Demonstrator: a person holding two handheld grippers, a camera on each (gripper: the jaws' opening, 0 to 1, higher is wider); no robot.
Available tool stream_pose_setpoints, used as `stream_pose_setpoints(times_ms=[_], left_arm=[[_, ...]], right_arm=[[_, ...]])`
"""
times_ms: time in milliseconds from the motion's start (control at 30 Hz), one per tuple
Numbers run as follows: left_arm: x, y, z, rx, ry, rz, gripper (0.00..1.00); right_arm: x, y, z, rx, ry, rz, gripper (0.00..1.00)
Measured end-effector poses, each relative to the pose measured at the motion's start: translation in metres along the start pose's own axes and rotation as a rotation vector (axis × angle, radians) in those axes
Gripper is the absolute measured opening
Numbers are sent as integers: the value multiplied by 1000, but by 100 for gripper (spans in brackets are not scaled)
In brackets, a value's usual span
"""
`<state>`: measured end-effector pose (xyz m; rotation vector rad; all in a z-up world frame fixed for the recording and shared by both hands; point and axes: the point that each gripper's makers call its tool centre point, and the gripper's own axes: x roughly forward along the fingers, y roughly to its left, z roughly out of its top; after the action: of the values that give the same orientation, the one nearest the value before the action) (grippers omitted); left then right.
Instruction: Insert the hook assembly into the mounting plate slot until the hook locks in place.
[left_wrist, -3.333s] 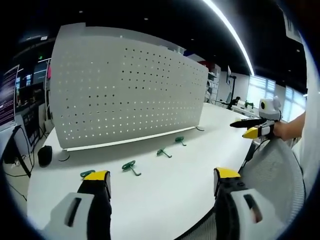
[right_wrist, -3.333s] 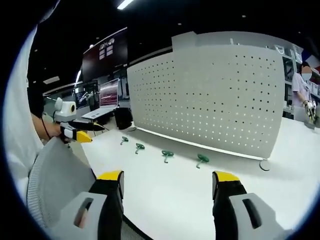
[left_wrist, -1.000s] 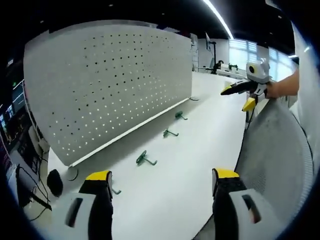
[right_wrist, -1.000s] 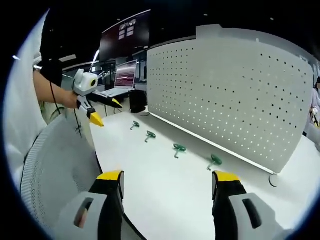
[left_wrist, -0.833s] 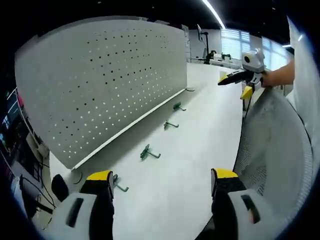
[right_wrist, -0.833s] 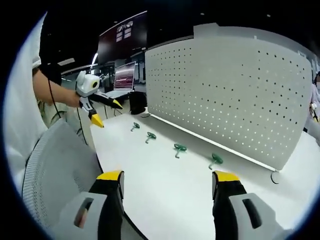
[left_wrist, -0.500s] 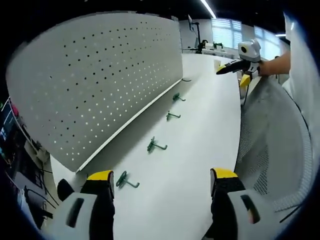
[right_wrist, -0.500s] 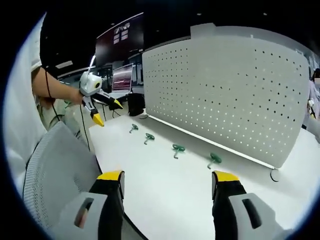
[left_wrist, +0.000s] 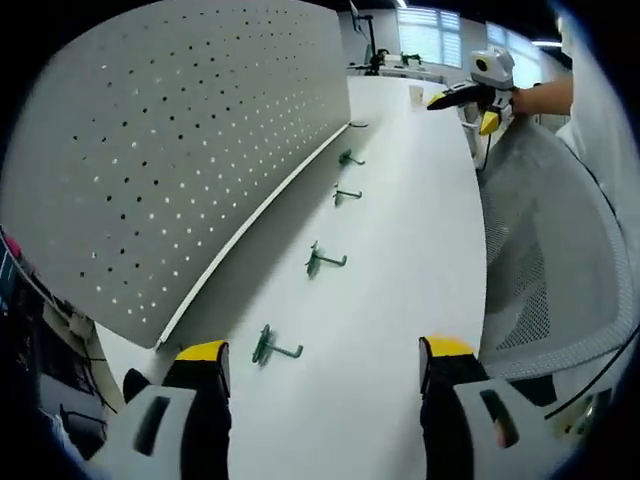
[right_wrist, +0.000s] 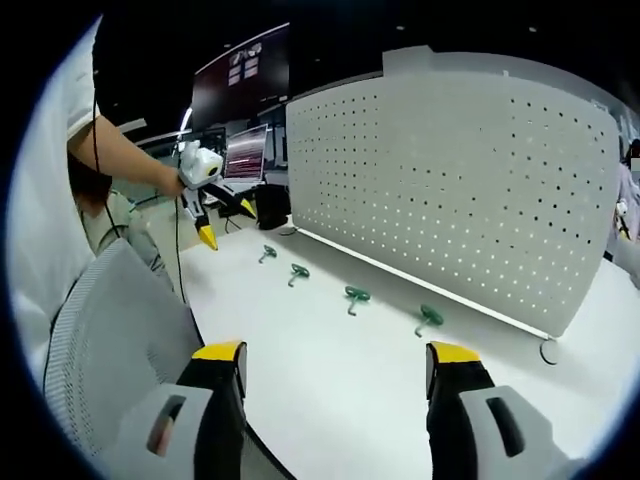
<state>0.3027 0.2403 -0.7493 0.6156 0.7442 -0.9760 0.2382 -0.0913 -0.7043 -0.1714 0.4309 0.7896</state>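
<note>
Several green hooks lie in a row on the white table in front of the grey pegboard plate (left_wrist: 170, 150). In the left gripper view the nearest hook (left_wrist: 272, 347) sits just ahead of my open left gripper (left_wrist: 322, 358), with two more hooks (left_wrist: 322, 260) (left_wrist: 344, 194) farther along. In the right gripper view the pegboard plate (right_wrist: 450, 180) stands upright, with hooks (right_wrist: 429, 318) (right_wrist: 355, 296) along its base. My right gripper (right_wrist: 337, 360) is open and holds nothing. The left gripper (right_wrist: 215, 215) shows at the far left; the right gripper (left_wrist: 465, 95) shows at the upper right.
A grey mesh chair back (left_wrist: 540, 260) lies along the table's near edge, and again (right_wrist: 110, 330) in the right gripper view. Monitors (right_wrist: 240, 100) stand behind the pegboard's left end. The white table (right_wrist: 330, 350) has bare surface in front of the hooks.
My left gripper has swung toward the table's left end and come closer to the nearest hook. The right gripper has held nearly still. No hook has moved.
</note>
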Motion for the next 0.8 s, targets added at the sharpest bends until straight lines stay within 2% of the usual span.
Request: stream_pose_setpoints(times_ms=[600, 667, 800], left_arm=[[19, 19, -16, 98, 113, -94, 77], [22, 22, -21, 130, 140, -100, 76], [27, 29, -27, 131, 163, -109, 75]], right_arm=[[0, -2, -3, -3, 9, -7, 73], [0, -2, -3, -1, 10, -7, 73], [0, -3, -4, 0, 16, -9, 72]])
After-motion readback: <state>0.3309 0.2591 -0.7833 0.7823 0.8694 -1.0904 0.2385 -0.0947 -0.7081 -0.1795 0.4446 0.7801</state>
